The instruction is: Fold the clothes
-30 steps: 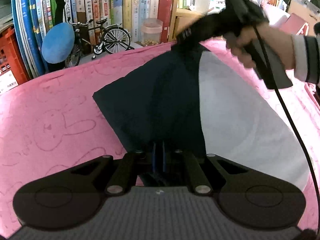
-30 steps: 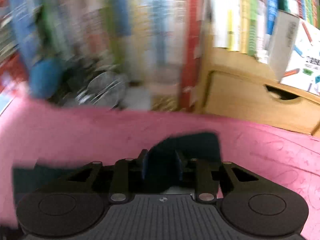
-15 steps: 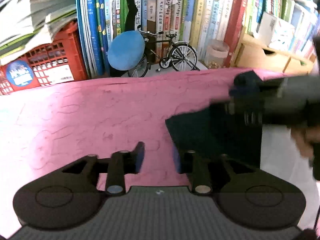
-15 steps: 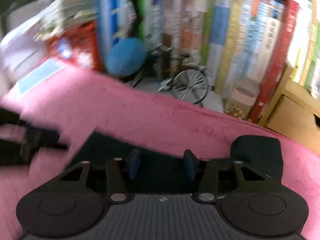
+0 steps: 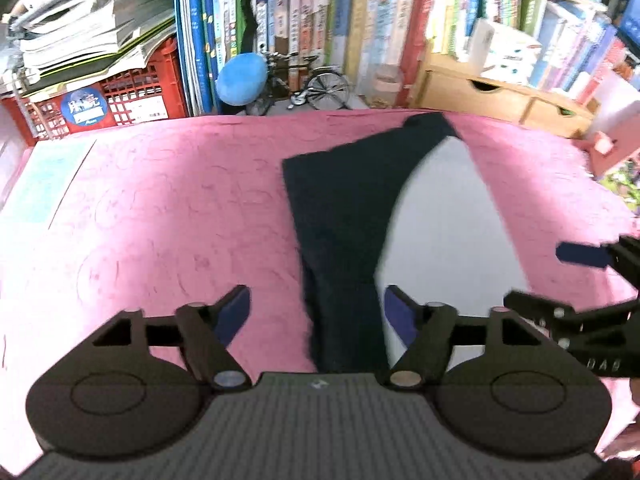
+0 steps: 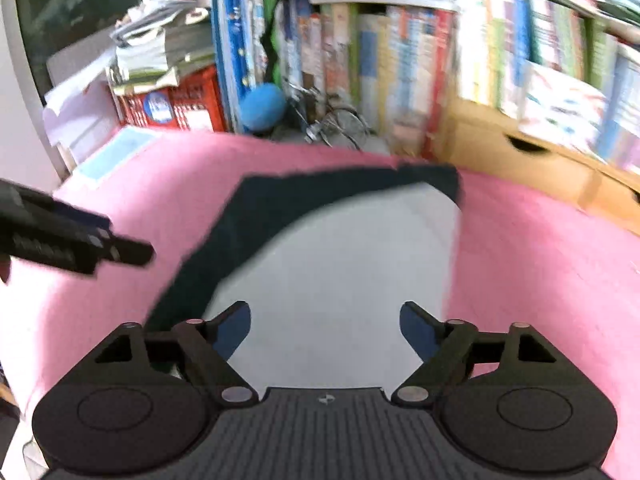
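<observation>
Both hand-held grippers, left (image 5: 317, 312) and right (image 6: 325, 328), gape wide, empty, above the garment (image 6: 344, 256); soft, limp cloth, I'd pinch its corners

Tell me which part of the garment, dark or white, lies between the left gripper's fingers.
The dark navy part: it runs between the open left gripper fingers, while the white part lies to its right.

Navy-and-white garment (image 5: 344, 216) lies flat on pink cloth (image 5: 160, 216) — partly folded.
</observation>
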Demonstrator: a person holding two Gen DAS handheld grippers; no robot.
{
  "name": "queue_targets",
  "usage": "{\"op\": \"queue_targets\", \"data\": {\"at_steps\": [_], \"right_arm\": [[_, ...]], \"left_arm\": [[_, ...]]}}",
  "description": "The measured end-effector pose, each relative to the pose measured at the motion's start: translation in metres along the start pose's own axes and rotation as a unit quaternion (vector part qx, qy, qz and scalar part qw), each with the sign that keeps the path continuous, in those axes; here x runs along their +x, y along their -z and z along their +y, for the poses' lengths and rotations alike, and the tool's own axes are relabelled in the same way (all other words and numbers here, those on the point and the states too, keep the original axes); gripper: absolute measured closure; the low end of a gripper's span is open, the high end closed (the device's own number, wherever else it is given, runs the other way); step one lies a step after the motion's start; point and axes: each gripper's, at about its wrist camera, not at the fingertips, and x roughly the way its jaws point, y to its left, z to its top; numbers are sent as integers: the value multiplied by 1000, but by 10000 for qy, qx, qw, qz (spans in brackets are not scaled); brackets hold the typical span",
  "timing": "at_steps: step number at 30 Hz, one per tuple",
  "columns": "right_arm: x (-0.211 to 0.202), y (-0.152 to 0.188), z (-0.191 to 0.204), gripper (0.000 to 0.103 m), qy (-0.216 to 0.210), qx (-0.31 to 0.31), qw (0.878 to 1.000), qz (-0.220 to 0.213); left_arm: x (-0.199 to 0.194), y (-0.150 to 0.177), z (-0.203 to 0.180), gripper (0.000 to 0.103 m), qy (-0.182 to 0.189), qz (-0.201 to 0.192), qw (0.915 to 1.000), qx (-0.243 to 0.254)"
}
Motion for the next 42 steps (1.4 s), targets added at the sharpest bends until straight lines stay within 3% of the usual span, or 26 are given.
{"op": "queue_targets", "data": {"at_steps": [9, 13, 19, 27, 42], "right_arm": [[-104, 44, -7, 0, 326, -156, 9993, -102], [-122, 55, -7, 0, 275, -282, 9992, -51], [-146, 72, -6, 0, 176, -470, 9987, 60], [-143, 81, 2, 0, 170, -432, 9986, 236], [-125, 89, 15, 0, 216, -287, 9976, 598]], "left_arm": [[-67, 17, -53, 12, -182, -139, 9989, 418], [-84, 25, -61, 5, -85, -148, 9990, 402], [-87, 49, -74, 3, -22, 100, 9983, 573], [-69, 69, -69, 3, 146, 712, 9969, 313], [-50, 77, -56, 3, 156, 1113, 9932, 318]]}}
